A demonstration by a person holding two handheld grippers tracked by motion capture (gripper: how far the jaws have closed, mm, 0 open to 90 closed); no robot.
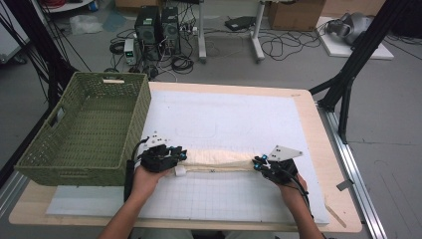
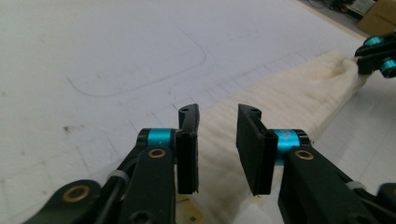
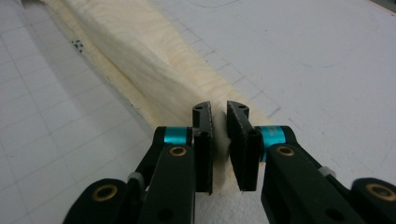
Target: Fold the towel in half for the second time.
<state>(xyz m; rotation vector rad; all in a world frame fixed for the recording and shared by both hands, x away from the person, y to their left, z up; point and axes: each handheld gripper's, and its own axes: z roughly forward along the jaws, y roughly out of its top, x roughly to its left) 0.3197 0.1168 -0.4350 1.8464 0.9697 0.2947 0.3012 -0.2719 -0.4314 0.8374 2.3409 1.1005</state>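
Now | cloth [image 2: 280, 98] between left fingers [image 2: 188, 140], unpinched | right fingers [image 3: 203, 140] clamp end

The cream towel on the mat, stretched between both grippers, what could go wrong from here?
1. The left gripper has its jaws apart over the folded cream towel without pinching it, so that end may slump or unfold.
2. The right gripper pinches just the end of the fabric between its pads; a pull could slip it free.
3. The green basket sits close beside the left hand; a swing that way could knock it.
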